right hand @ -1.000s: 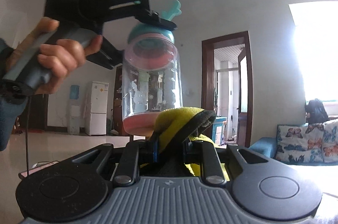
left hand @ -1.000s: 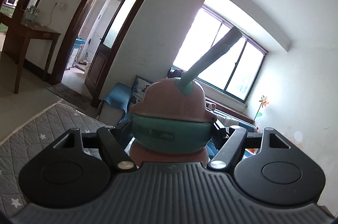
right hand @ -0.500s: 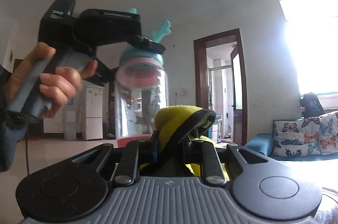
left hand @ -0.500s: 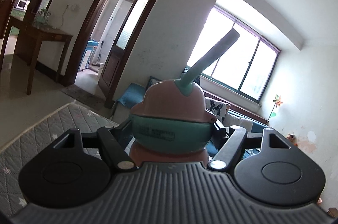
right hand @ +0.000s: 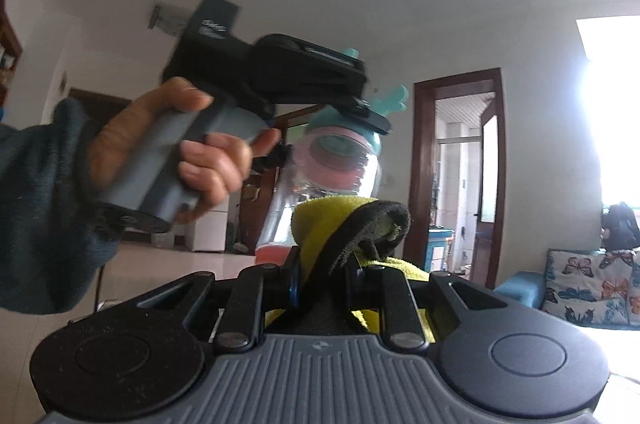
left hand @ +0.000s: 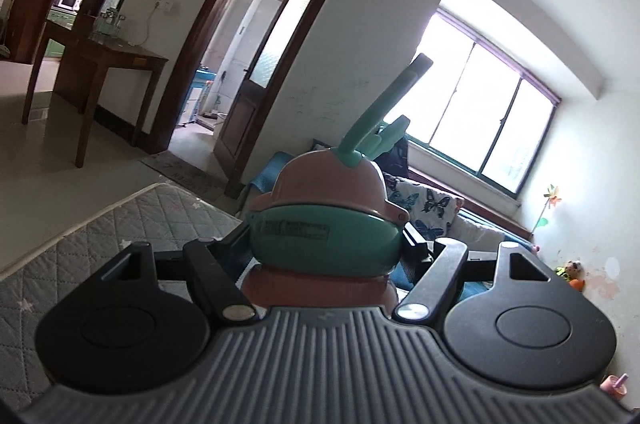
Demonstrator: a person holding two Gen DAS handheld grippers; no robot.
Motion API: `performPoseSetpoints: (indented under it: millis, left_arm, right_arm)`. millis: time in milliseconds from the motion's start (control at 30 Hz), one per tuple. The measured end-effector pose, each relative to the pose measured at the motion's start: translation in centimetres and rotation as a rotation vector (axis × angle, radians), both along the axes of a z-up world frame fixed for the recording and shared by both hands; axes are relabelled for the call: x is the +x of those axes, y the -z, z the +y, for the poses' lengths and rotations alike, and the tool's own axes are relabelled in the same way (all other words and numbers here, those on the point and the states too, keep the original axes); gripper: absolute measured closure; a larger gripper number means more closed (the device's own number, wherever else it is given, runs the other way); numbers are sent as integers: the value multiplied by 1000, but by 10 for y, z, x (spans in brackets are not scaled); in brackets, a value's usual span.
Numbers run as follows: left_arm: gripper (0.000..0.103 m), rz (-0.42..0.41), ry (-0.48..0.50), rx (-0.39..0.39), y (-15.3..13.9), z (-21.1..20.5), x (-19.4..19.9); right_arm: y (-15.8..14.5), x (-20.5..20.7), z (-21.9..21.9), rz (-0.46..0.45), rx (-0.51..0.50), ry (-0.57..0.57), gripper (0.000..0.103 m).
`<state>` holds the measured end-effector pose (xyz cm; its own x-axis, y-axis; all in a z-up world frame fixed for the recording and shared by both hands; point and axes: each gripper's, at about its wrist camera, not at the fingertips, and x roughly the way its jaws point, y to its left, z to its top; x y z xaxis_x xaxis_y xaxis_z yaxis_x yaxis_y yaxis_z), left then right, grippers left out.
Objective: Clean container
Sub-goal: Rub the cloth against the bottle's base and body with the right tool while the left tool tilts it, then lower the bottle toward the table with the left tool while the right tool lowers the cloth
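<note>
Wiping a clear bottle (right hand: 320, 192) with a yellow cloth (right hand: 320, 220), up in the air.

Clenched tight on the green and pink lid (left hand: 324, 196) of the bottle: the left claw (left hand: 325, 248), held up high by a hand (right hand: 192, 160), away from any table. Clenched on the folded cloth with its dark edge: the right claw (right hand: 324, 264), right in front of the low part of the bottle. Touching or not, hard to tell. Looks like the wiping step. Next, most likely: press the cloth softly on the clear side and rub, or turn the bottle to reach a new side, with a firm hold on the lid so nothing slips. On the green band of the lid, a small label (left hand: 294, 227) with tiny print, too small to read. On the black body of the left claw, white letters (right hand: 210, 28), too blurry to read.
</note>
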<state>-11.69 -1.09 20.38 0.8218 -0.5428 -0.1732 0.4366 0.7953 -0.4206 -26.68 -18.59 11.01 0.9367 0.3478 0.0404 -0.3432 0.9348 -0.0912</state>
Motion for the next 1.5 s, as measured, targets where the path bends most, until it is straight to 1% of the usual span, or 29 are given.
performPoseSetpoints:
  millis: [133,200,367,567,733,933,1033,1133,1267,1367,1500]
  left_arm:
    - [30,22,0,-16,3,3,4]
    - [30,37,16,-42,5,5,6]
    - [30,63,61,-76,5,3,6]
    - [30,61,102,-95,2,4,1]
    - [30,39,119,-97,-1,7,-6]
    - [30,27,143,-103,-5,8,-12]
    - [30,21,153,-98,-6,8,-13]
    - [30,18,167,-99,-6,6,-14]
    - [30,12,170,-90,-6,4,-10]
    - [30,10,158,-66,-3,2,-4]
    - [30,39,136,-34,10,-5,4]
  right_arm:
    - [5,-2,9,6,-51,-42,84]
    - [8,-1,14,18,-72,-67,84]
    - [10,16,17,65,-81,-101,84]
    - [12,31,6,122,-51,-65,84]
    - [15,42,-4,164,-22,-25,84]
    - [15,57,-27,217,80,43,84]
    - [10,62,-45,245,163,95,84]
    - [3,72,-65,244,248,134,84]
    - [0,82,-86,244,310,171,84]
    - [2,91,-97,259,319,208,84]
    - [1,96,-101,292,305,201,84]
